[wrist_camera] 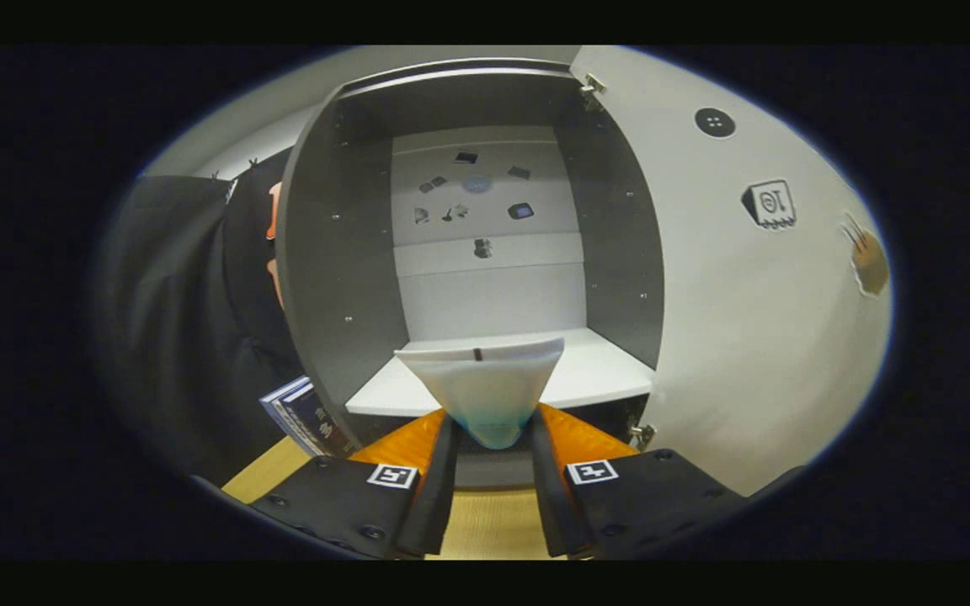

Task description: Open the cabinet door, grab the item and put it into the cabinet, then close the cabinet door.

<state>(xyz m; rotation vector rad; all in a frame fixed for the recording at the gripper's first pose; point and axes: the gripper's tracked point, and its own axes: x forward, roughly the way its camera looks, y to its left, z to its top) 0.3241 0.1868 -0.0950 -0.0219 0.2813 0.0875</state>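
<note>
The cabinet (342,278) stands open straight ahead, with dark side walls, a white back panel and a white shelf (594,374). Its white door (754,337) is swung out to the right. My gripper (492,425) is shut on a white pouch-like item (485,383) with a bluish lower end. Both fingers press its narrow bottom, and its wide top edge fans out above them. The item hangs at the shelf's front edge, just at the cabinet mouth.
Small stickers dot the back panel (485,194). The door carries a round dark knob (714,123) and stickers. Books (304,417) lean beside the cabinet's left wall. A wooden tabletop (485,526) lies below the fingers.
</note>
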